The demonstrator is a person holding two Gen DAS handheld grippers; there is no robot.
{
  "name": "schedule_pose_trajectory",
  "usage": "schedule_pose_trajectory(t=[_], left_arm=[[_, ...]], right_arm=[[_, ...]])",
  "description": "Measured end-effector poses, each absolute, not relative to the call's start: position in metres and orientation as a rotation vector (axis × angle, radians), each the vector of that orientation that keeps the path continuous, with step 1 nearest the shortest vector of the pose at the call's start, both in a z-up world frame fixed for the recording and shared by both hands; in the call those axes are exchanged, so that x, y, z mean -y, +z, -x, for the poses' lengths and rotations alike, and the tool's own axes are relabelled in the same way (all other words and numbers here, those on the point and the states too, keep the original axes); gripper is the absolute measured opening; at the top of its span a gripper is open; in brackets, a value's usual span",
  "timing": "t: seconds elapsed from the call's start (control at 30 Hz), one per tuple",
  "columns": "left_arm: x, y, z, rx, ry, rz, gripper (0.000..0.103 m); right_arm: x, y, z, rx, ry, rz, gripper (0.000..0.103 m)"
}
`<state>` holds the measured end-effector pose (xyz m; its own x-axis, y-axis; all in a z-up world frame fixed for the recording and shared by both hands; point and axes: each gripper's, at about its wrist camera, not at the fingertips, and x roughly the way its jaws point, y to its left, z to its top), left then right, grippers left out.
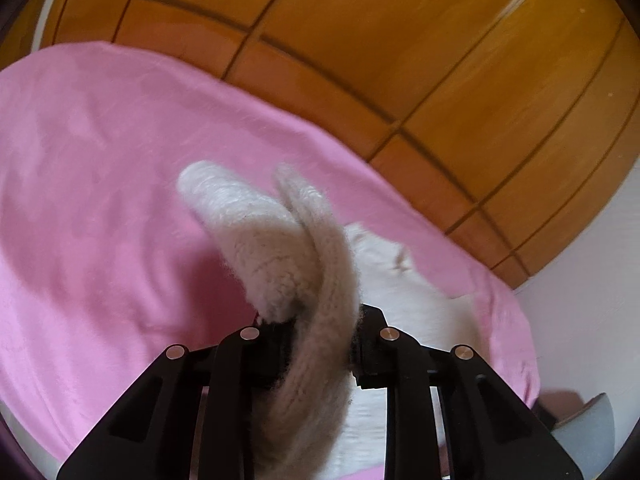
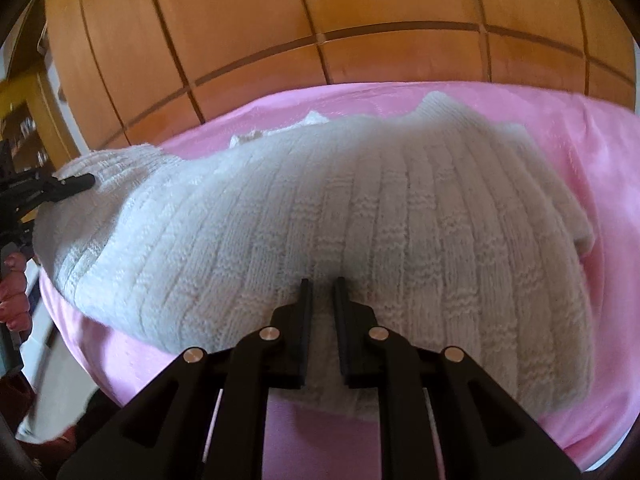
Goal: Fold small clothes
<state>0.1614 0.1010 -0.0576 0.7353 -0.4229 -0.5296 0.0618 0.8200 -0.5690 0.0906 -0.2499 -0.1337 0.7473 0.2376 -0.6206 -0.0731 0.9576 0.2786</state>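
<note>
A cream ribbed knit sweater lies spread on a pink blanket. My right gripper sits at its near hem, jaws nearly together with the knit pinched between them. In the left wrist view a fold of the sweater hangs raised above the blanket, and my left gripper is shut on it, the fabric running down between the fingers. The right wrist view shows the left gripper at the sweater's far left part, which is lifted off the blanket.
Orange-brown wooden panelled doors stand close behind the blanket's far edge. A white wall shows at the right in the left wrist view. A person's hand is at the left edge. Shelving stands at the far left.
</note>
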Motion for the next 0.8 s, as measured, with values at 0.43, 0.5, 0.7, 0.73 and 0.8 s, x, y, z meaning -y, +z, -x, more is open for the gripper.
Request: schedule_pose_trajectory(t=[0.43,0.5,0.7,0.73,0.8], left_arm=[[-0.036,0.008,-0.156,-0.62,-0.445,0.489,0.022],[-0.021,0.013,-0.157,-0.617,-0.474,0.47,0.022],[0.02,0.022,-0.159,-0.624,-0.557,0.413,0.022],[0.028,0.022,-0.159,-0.626,-0.57,0.397,0.022],[0.041,0.022,-0.161,-0.629,-0.593,0.378,0.022]], right_arm=[[0.262,-0.088,-0.065,-0.588,0.109,-0.159,0.088],[0.269,-0.098,-0.07,-0.646,0.047,-0.135,0.089],[0.293,-0.116,-0.062,-0.689,0.027,-0.238,0.1],[0.295,-0.113,-0.058,-0.67,0.038,-0.249,0.1],[0.302,-0.105,-0.049,-0.615,0.015,-0.265,0.101]])
